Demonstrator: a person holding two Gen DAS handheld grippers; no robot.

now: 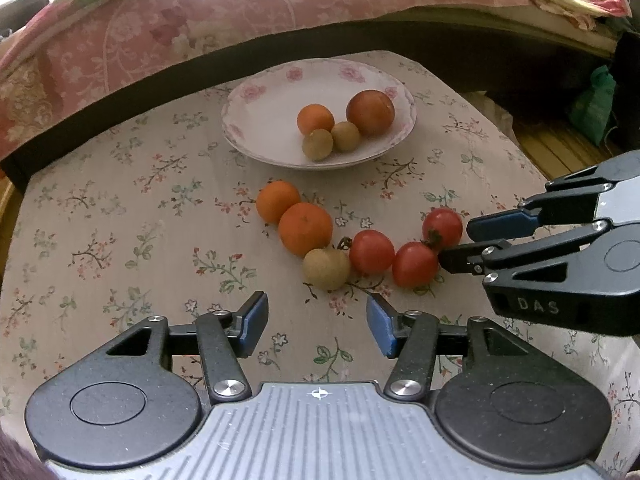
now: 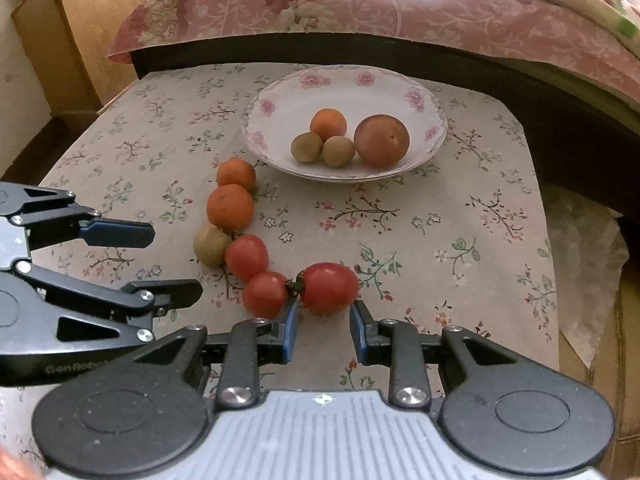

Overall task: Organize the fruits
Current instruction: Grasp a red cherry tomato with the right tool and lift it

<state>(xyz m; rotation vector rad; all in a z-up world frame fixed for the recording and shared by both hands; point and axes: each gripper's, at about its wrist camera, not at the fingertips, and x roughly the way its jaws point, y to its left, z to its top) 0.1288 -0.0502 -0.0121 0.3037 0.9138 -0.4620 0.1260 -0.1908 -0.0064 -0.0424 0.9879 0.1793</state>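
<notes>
Tomato, red, glossy and round (image 2: 329, 286), sits just ahead of my right gripper (image 2: 323, 330), fingers released and straddling it. I advance until both blue pads flank its widest part, then clench gently. My left gripper (image 1: 317, 322) waits released, grasping nothing.

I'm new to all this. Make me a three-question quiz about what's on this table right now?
1. How many fruits lie in the plate?
2. True or false: the right gripper is shut on a tomato.
3. Which fruit sits nearest the left gripper: (a) an orange, (b) the tan fruit, (c) a tomato?

Key:
1. Four: one small orange, two tan fruits, one big reddish fruit.
2. False. It is open, with the end tomato just ahead of its fingertips.
3. b.
</notes>
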